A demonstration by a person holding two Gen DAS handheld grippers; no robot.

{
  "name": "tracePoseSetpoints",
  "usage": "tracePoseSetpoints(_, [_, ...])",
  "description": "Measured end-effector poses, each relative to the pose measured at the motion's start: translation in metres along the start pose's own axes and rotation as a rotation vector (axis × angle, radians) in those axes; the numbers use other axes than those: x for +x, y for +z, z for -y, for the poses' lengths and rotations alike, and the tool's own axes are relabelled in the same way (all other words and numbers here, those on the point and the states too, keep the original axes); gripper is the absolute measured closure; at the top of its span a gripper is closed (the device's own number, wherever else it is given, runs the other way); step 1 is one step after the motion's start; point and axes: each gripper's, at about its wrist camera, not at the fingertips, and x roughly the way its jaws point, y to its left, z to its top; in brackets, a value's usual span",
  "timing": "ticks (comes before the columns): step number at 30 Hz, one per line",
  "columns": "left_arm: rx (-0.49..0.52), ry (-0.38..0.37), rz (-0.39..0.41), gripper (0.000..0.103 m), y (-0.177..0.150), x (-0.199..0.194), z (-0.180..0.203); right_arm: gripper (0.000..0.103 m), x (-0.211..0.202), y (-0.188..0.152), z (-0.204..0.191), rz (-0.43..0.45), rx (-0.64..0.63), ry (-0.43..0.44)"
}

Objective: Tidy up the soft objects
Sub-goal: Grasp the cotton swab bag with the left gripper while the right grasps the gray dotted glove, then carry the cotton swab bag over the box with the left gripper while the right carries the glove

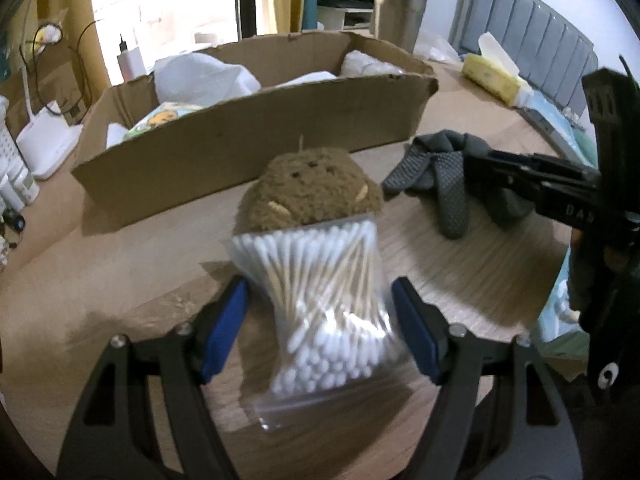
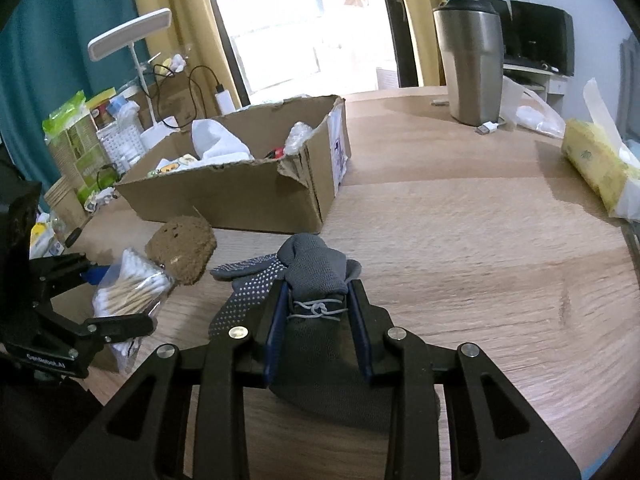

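Note:
A clear bag of cotton swabs [image 1: 324, 300] sits between the blue pads of my left gripper [image 1: 320, 292], which is shut on its sides. Its far end touches a brown plush toy [image 1: 312, 188] on the wooden table. My right gripper [image 2: 318, 286] is shut on a grey mesh fabric bundle [image 2: 316, 268] with a knotted lace. That bundle lies over a dotted grey glove [image 2: 248, 280]. Behind both stands an open cardboard box [image 2: 240, 196] holding white cloth and small packets. The right wrist view shows the left gripper [image 2: 116, 292] with the bag [image 2: 128, 292] beside the plush toy [image 2: 184, 248].
A steel tumbler [image 2: 472, 68] stands at the back right of the table. A yellow tissue pack [image 2: 592, 160] lies near the right edge. A white desk lamp [image 2: 128, 32], packets and cables crowd the far left. Bare wood spreads right of the box.

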Motion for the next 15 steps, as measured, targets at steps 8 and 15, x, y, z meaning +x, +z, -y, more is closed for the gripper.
tracePoseSetpoints(8, [0.043, 0.032, 0.016, 0.03, -0.0016, 0.0026, 0.0034, 0.07, 0.0046, -0.0015, -0.0032, 0.0, 0.003, 0.003])
tracePoseSetpoints(15, [0.039, 0.038, 0.019, 0.048, -0.0021, 0.0005, 0.003, 0.07, 0.0037, 0.0003, -0.0091, 0.013, -0.017, -0.005])
